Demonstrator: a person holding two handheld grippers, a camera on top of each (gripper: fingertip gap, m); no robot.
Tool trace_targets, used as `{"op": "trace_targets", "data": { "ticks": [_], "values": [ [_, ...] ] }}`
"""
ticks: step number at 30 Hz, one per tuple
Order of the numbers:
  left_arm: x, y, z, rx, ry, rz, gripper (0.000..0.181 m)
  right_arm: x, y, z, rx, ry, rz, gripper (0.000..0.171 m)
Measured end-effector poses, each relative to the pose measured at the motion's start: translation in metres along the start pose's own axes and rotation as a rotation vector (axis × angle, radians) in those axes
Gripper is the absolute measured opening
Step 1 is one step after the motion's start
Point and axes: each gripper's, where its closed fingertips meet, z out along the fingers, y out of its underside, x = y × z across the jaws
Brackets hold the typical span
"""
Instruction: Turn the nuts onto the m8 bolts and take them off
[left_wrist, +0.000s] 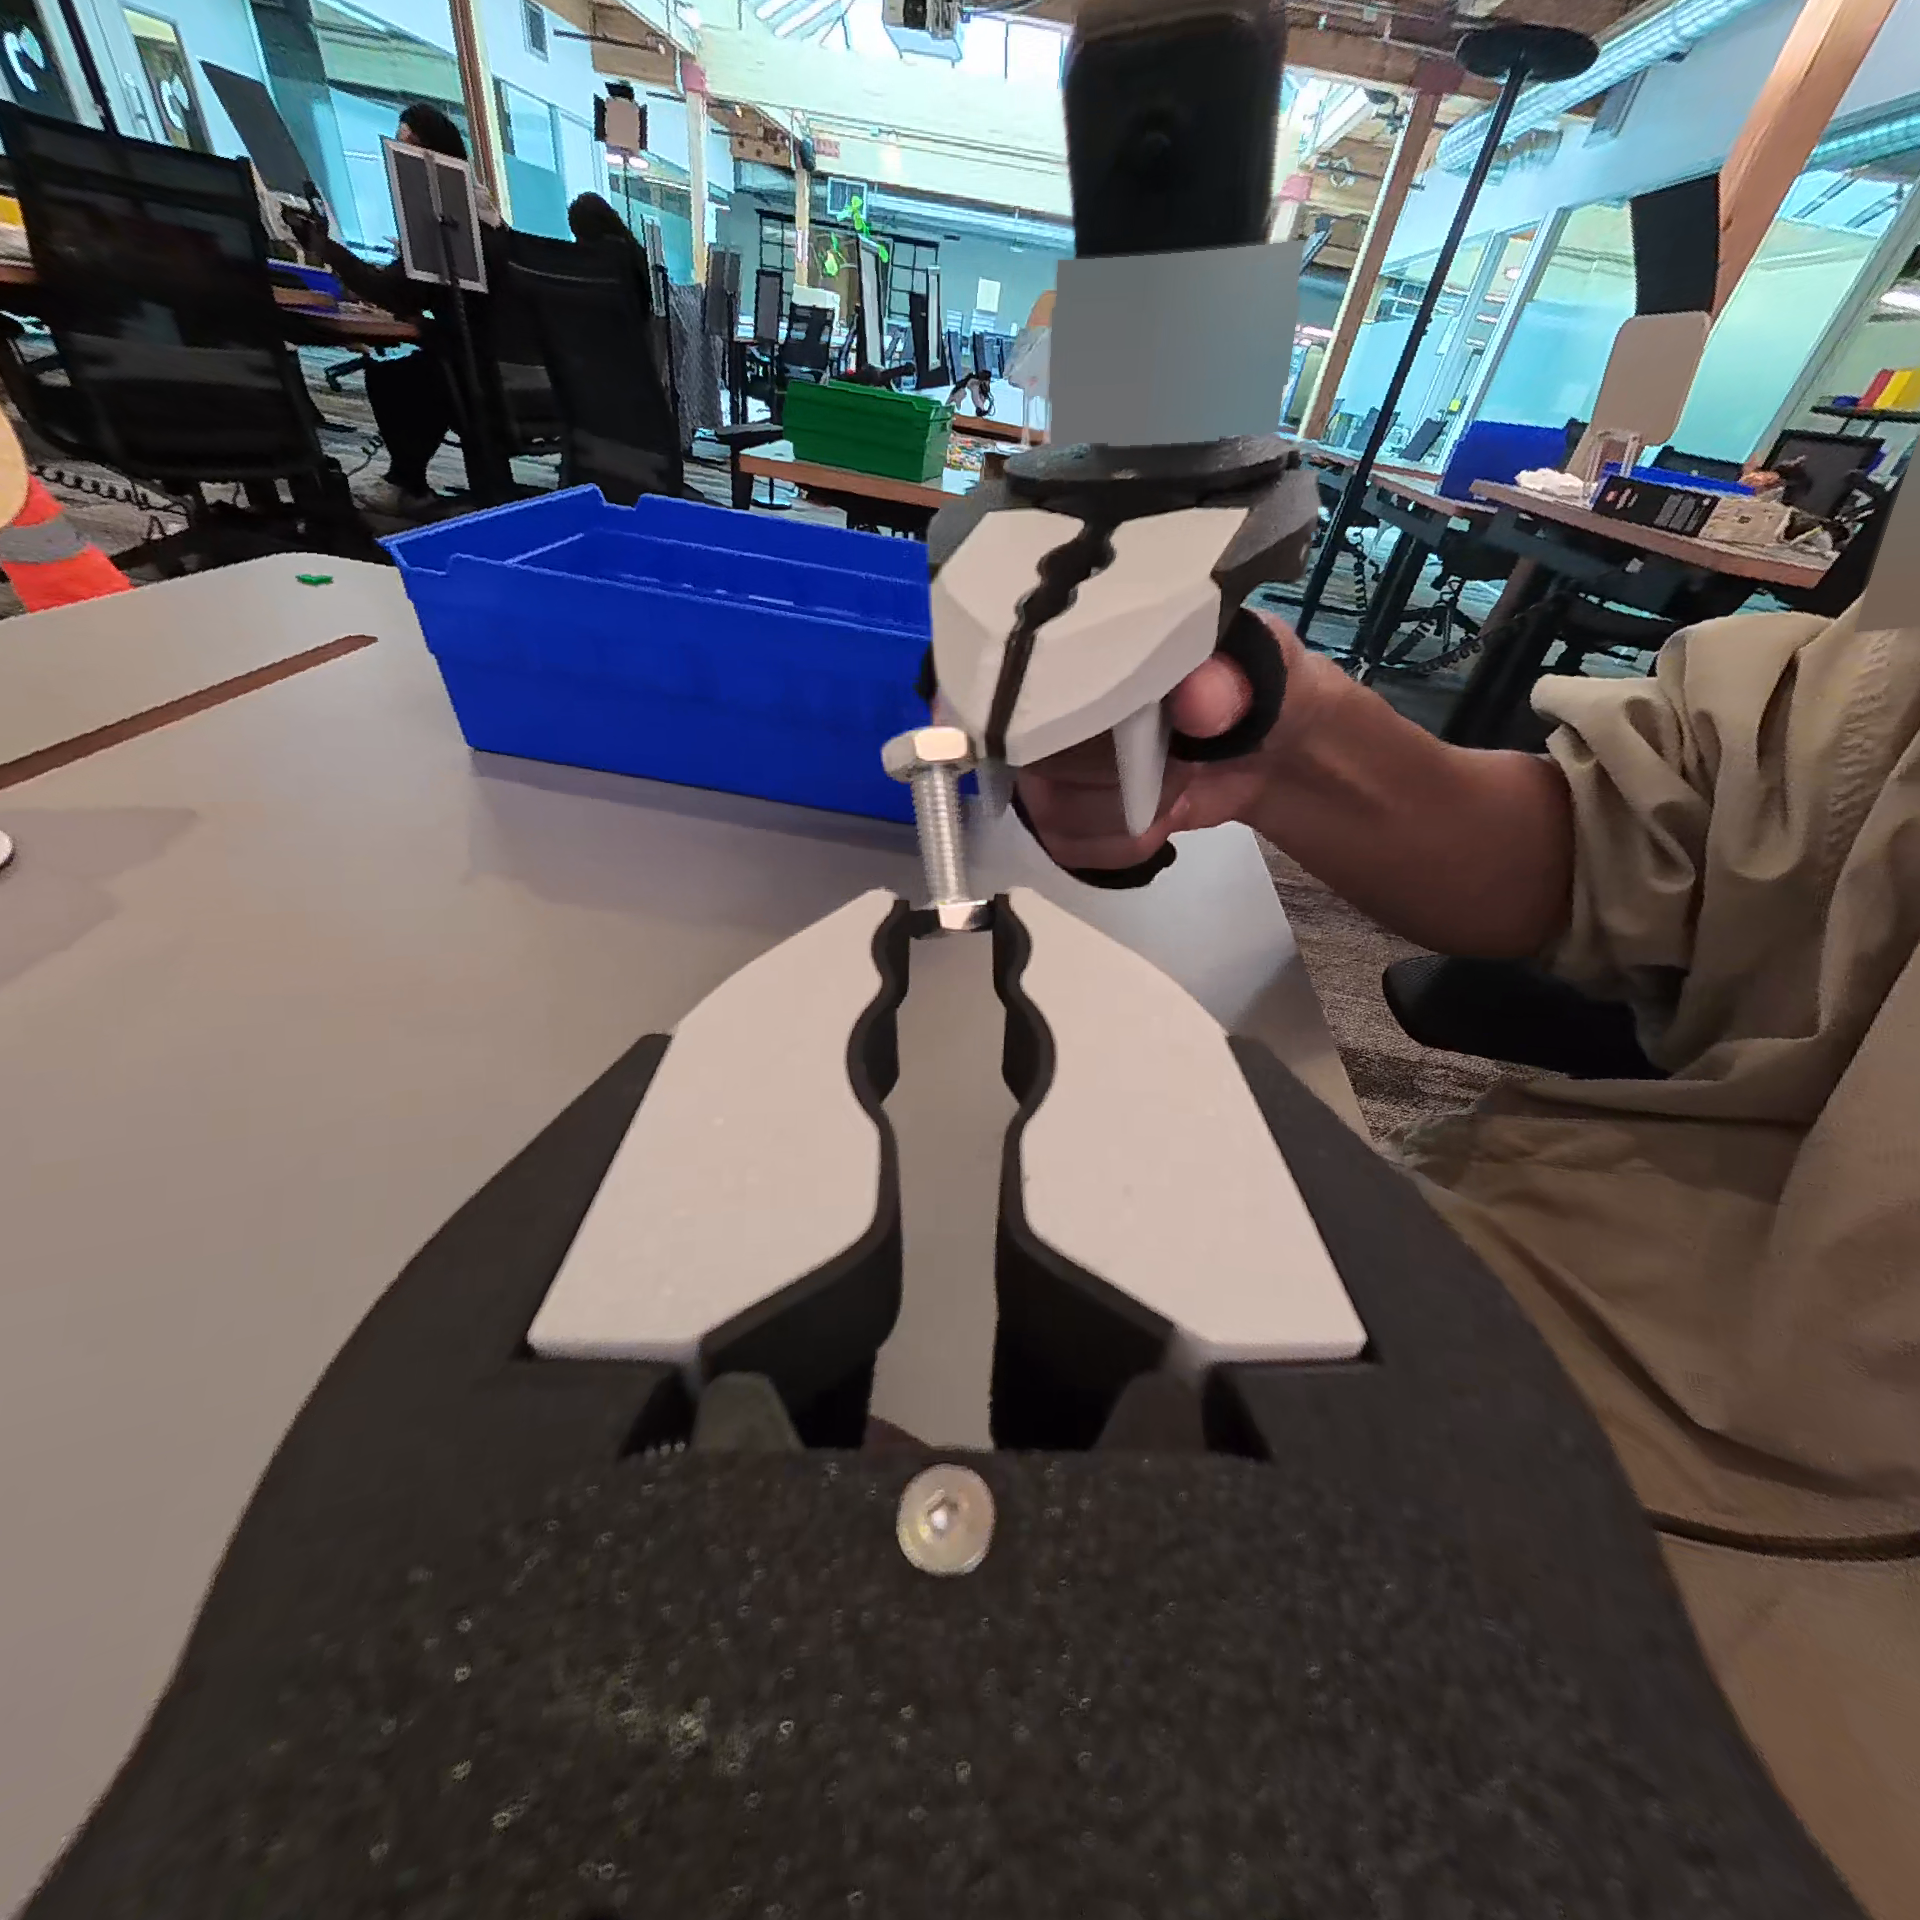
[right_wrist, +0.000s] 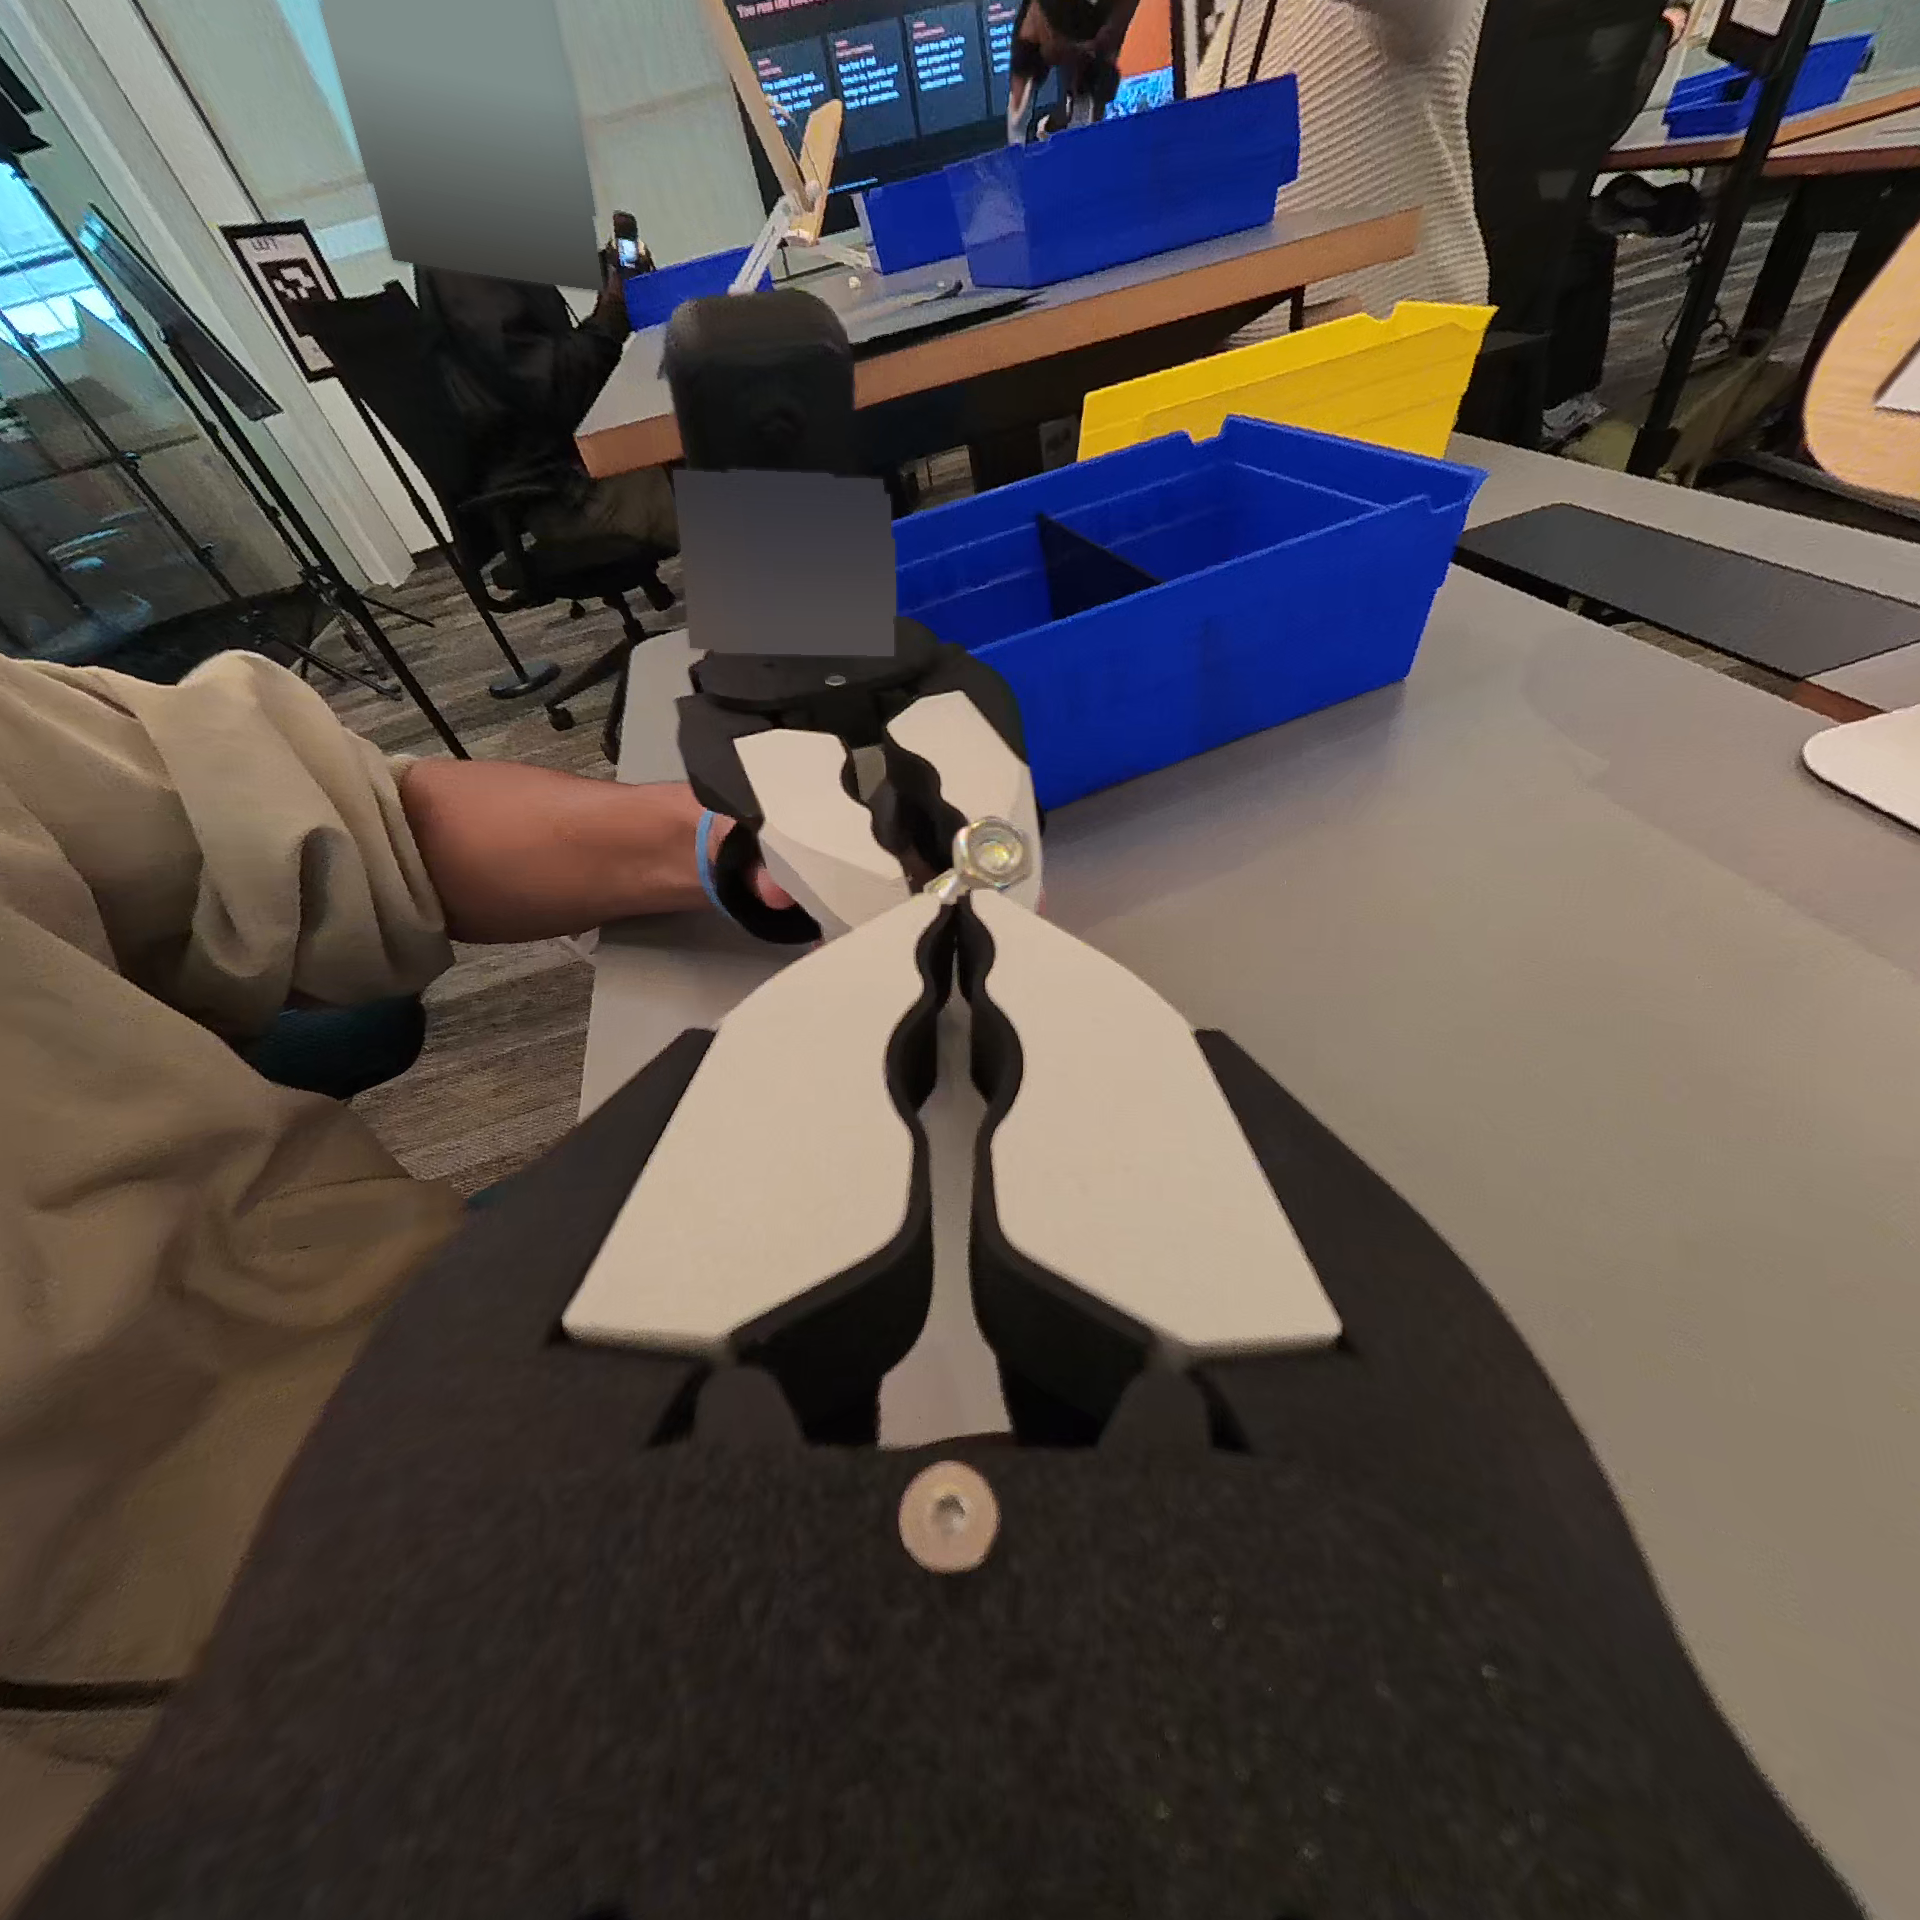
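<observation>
- Left wrist view: the left gripper has its jaws narrowed onto the nut, clamped at the fingertips.
- The bolt stands nearly upright out of the nut, head up, above the grey worktop.
- The right gripper comes in from the upper right, jaws nearly together, its tips touching or just beside the bolt head; whether they grip it cannot be told from this view.
- A blue bin sits on the worktop behind the bolt.
- Right wrist view: the right gripper has its jaws drawn almost together, tips at the bolt just under its head. The head faces the camera.
- The left gripper lies beyond, jaws narrow, under the bolt; the nut is hidden here.
- A blue bin with a dark divider stands on the worktop behind; a yellow bin is behind it.
</observation>
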Motion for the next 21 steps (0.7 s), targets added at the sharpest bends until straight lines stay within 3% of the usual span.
{"op": "trace_targets", "data": {
  "ticks": [21],
  "values": [
    [0.007, 0.003, 0.001, -0.024, 0.016, 0.026, 0.015, 0.009, 0.008, 0.01, -0.066, 0.026, 0.032, 0.0]
  ]
}}
